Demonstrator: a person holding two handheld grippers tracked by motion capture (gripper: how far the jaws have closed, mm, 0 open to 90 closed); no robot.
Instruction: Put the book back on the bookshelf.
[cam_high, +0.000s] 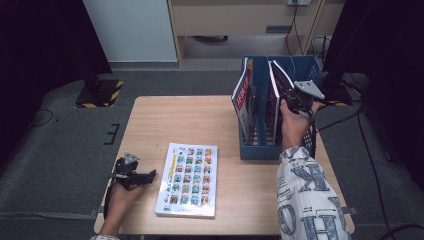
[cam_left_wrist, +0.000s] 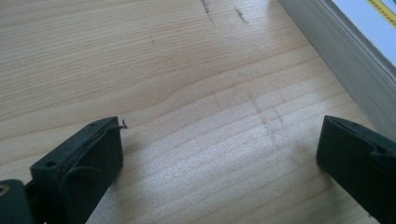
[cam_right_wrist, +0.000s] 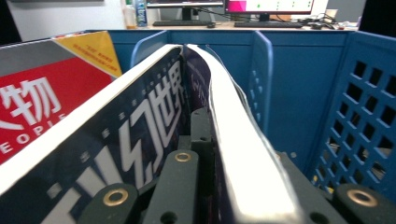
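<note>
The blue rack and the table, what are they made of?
The blue rack looks like moulded plastic with a dull finish: its wall has neat rows of holes, seen in the right gripper view. The table looks like pale wood or a wood-look board, since grain lines and a soft sheen show in the left gripper view. Which of the two, I cannot tell.

The high view looks forward and down from above the person's side, taking in the whole bench (cam_high: 200, 120), far off. The left gripper view sits low and close over the bench (cam_left_wrist: 187, 93), with the edge of the flat book (cam_left_wrist: 341, 60) at its right, the same book (cam_high: 189, 180) seen from above. The right gripper view looks closely into the blue file rack (cam_right_wrist: 299, 84), the rack (cam_high: 260, 150) at the bench's right.
</note>
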